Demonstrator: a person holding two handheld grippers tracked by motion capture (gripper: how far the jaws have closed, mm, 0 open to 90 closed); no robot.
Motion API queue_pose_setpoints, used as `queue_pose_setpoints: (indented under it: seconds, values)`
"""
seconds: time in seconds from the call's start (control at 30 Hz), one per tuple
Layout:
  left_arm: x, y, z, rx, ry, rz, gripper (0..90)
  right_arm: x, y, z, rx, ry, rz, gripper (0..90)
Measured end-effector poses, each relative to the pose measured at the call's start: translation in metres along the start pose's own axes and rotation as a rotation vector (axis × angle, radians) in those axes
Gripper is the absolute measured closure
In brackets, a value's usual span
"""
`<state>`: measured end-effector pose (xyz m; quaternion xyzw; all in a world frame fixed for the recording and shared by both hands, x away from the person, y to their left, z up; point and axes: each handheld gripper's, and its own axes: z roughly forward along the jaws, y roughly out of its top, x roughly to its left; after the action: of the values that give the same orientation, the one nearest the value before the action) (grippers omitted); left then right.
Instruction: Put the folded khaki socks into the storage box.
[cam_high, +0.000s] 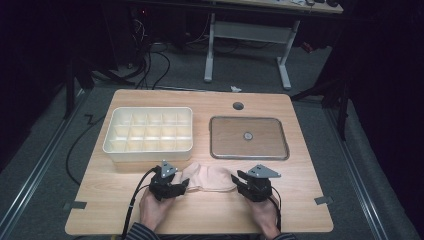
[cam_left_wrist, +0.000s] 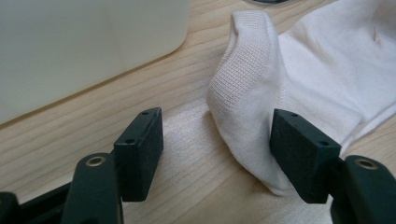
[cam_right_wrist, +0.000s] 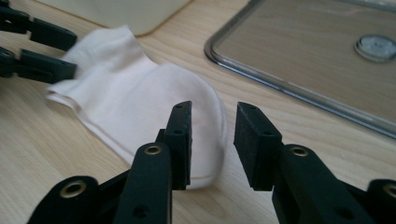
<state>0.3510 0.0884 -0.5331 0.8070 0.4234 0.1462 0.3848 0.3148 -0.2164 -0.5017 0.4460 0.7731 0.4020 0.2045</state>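
Here a pale sock (cam_high: 207, 178) lies flat on the wooden worktop (cam_high: 300, 200), low in the centre of the high view, just below the white compartment box (cam_high: 149, 134) and the metal-rimmed tray (cam_high: 248, 138).

The left hand-held gripper (cam_high: 186, 184) sits at the sock's left end. In the left gripper view its jaws stand wide apart around the ribbed cuff (cam_left_wrist: 243, 84); the right pad seems to rest against the fabric, the left one stands clear over bare wood, so nothing is clamped.

The right hand-held gripper (cam_high: 236, 179) sits at the sock's right end. In the right gripper view its jaws are partly parted over the rounded toe (cam_right_wrist: 208, 116), gripping nothing.

A small round disc (cam_high: 247, 135) lies in the middle of the tray.
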Motion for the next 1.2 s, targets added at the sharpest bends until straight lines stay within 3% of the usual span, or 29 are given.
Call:
queue_pose_setpoints:
  seconds: [0.07,0.17,0.27,0.3,0.47,0.57,0.6,0.9,1.03,1.13,1.2]
  values:
    - [0.001,0.000,-0.001,0.006,-0.003,-0.014,37.0,0.008,0.005,-0.003,-0.030,0.013,-0.020,71.7]
    - [0.002,0.001,-0.003,0.007,0.003,-0.015,40.3,0.013,0.008,-0.001,-0.025,0.035,-0.032,74.7]
    - [0.003,0.001,-0.012,-0.052,0.009,-0.013,43.3,0.021,0.011,0.006,-0.013,0.072,-0.046,77.8]
    - [0.006,0.004,-0.015,-0.062,-0.011,-0.039,43.9,0.027,0.012,0.011,-0.002,0.093,-0.051,79.0]
    - [0.012,0.009,-0.016,-0.063,-0.046,-0.088,49.6,0.042,0.016,0.027,0.023,0.139,-0.069,81.4]
    - [0.012,0.010,-0.014,-0.049,-0.060,-0.093,52.0,0.046,0.018,0.035,0.033,0.158,-0.066,81.9]
    - [0.012,0.010,-0.011,-0.039,-0.089,-0.094,54.6,0.049,0.019,0.040,0.040,0.166,-0.065,82.2]
    - [0.009,0.009,-0.007,-0.021,-0.089,-0.107,55.9,0.061,0.020,0.057,0.071,0.167,-0.076,83.8]
    - [0.008,0.007,-0.005,-0.029,-0.120,-0.128,53.1,0.063,0.019,0.060,0.081,0.168,-0.082,84.0]
    - [0.005,0.006,-0.004,-0.020,-0.117,-0.098,51.2,0.065,0.017,0.064,0.099,0.164,-0.089,84.2]
    - [0.005,0.005,-0.001,0.018,-0.094,-0.081,48.7,0.066,0.014,0.067,0.109,0.165,-0.091,84.2]
